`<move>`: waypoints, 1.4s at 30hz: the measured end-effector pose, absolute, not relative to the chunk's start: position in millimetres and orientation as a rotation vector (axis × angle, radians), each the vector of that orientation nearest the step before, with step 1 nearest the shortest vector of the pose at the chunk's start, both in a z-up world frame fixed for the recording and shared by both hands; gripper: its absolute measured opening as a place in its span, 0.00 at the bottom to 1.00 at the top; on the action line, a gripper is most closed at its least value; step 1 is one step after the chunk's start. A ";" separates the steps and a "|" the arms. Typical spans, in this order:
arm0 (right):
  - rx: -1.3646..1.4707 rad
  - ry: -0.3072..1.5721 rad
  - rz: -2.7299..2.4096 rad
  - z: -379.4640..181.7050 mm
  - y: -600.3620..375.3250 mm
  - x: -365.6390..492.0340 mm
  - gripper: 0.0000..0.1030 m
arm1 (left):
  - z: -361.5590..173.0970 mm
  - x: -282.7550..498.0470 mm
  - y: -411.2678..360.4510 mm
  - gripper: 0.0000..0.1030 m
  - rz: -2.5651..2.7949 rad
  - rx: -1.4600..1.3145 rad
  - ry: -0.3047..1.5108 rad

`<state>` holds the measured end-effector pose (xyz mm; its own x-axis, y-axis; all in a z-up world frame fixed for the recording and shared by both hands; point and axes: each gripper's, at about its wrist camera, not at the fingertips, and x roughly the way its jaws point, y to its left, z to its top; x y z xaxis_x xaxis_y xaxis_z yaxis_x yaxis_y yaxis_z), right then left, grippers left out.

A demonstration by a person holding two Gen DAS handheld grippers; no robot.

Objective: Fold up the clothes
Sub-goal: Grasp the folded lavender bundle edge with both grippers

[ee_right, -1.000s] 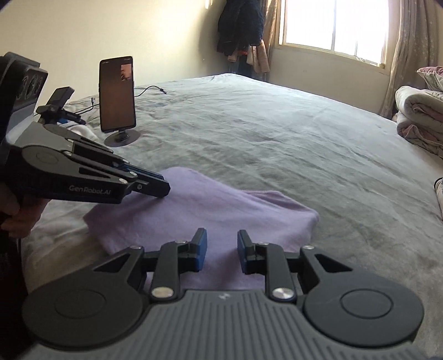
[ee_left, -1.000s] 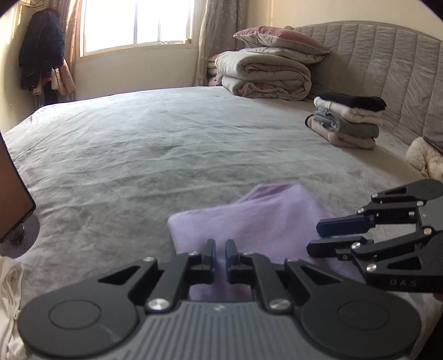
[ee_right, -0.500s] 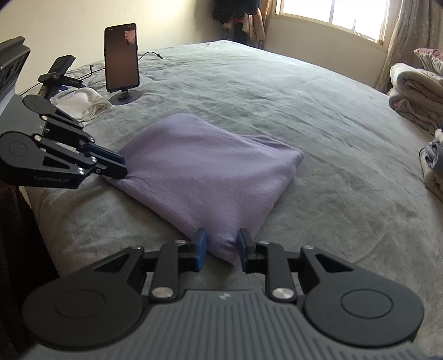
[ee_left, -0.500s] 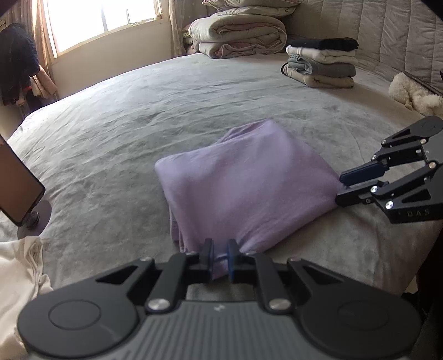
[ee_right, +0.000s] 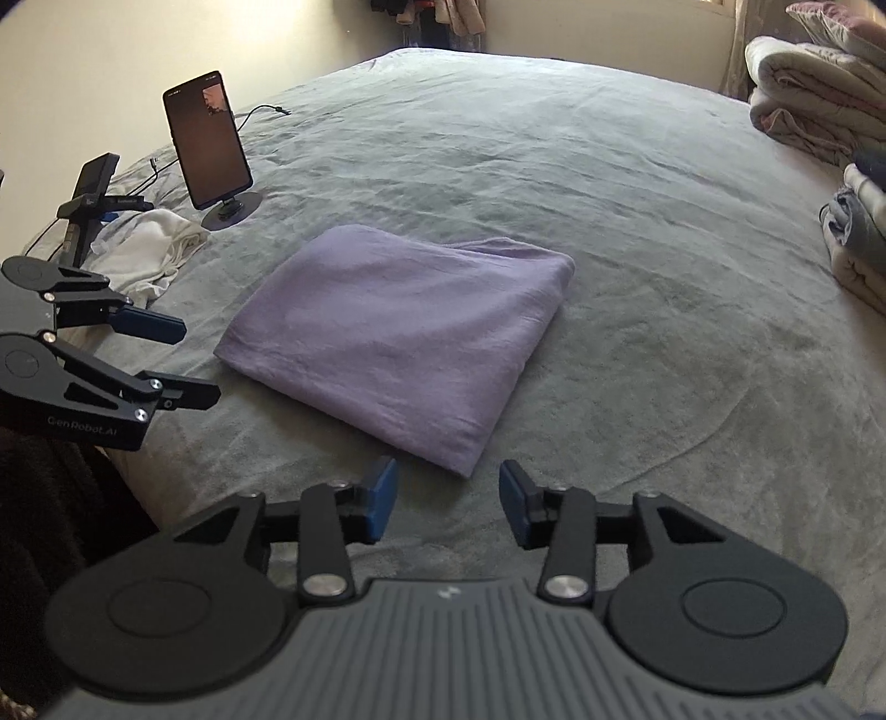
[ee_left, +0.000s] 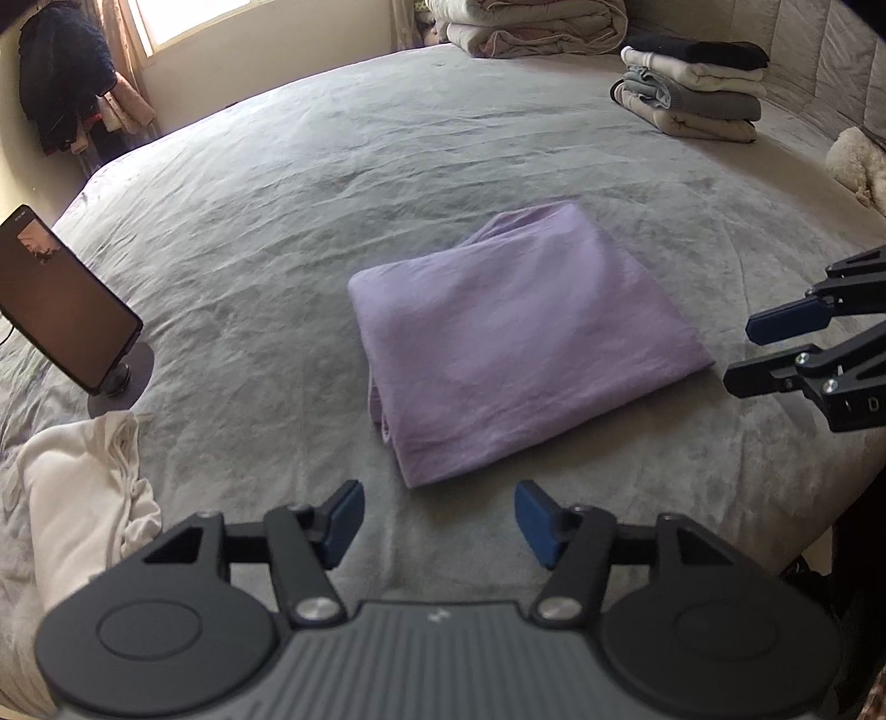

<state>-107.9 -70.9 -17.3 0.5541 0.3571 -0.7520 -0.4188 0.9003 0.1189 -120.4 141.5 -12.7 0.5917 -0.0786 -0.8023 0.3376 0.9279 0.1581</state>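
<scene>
Both of your grippers hang with their jaws spread wide and nothing between the blue pads. Your left gripper [ee_left: 440,518] hovers just short of the near corner of the folded lilac cloth garment [ee_left: 520,338], clear of the fabric. Your right gripper [ee_right: 447,501] sits the same way at the opposite near corner, also apart from it.

You have the garment lying flat as a neat rectangle on the grey plush bedspread [ee_left: 277,210], close to the bed's near edge and between your two tools.

To your left, a crumpled white cloth [ee_left: 83,493] lies on the bedspread, and just beyond it a dark smartphone on a round black stand [ee_left: 66,310] stands upright.

Far across the bed on your right, a stack of folded clothes in black, white, grey and beige [ee_left: 692,88] rests near the quilted headboard, with rolled pale quilts [ee_left: 531,25] behind it.
</scene>
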 end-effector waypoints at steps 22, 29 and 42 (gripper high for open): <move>0.392 1.054 0.510 -38.0 -114.0 -49.2 0.62 | -27.7 -38.1 183.7 0.80 -0.346 -0.084 1.011; 0.658 1.045 0.501 -53.8 -138.3 -13.8 0.62 | -48.5 -1.6 209.0 0.69 -0.395 -0.347 1.019; 1.034 0.977 0.443 -91.2 -145.8 28.6 0.19 | -91.9 21.0 225.8 0.35 -0.405 -0.831 0.925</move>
